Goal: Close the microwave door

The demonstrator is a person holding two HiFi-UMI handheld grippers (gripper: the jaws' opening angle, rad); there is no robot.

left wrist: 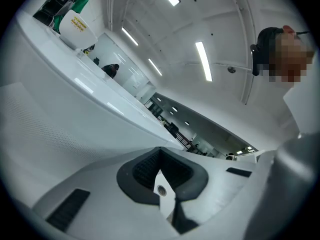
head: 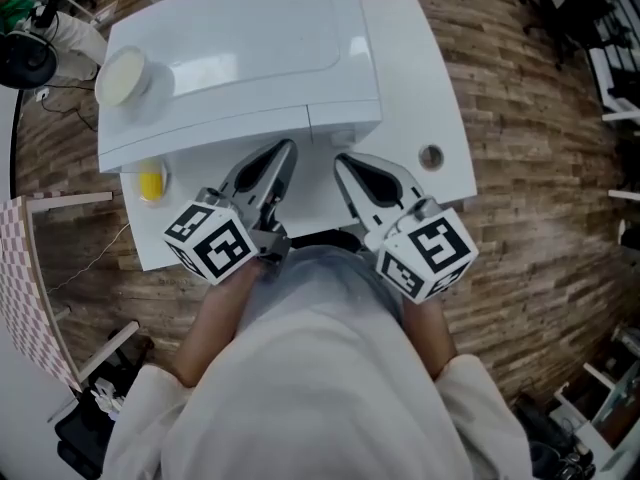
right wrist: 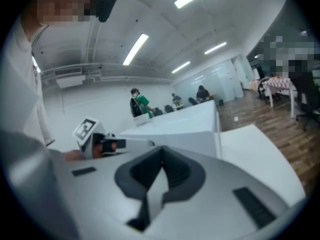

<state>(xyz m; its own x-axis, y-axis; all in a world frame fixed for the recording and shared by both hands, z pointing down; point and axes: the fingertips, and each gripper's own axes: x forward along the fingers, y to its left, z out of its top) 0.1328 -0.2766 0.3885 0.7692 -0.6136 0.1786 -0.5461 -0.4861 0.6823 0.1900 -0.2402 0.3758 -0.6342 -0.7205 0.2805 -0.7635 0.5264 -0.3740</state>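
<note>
Microwave (head: 230,58): straight ahead of both claws, on the worktop (head: 420,88).
Left claw (head: 287,148): closed, empty; we judge it the nearer.
Right claw (head: 341,161): closed, empty.

We log a wood-plank floor (head: 540,168) round a white table (head: 420,68), strip lights (right wrist: 135,49) overhead, a checkered panel (head: 30,288) left.

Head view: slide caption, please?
Left tongs and right tongs, shut and empty, point at the white microwave on its table.
</note>
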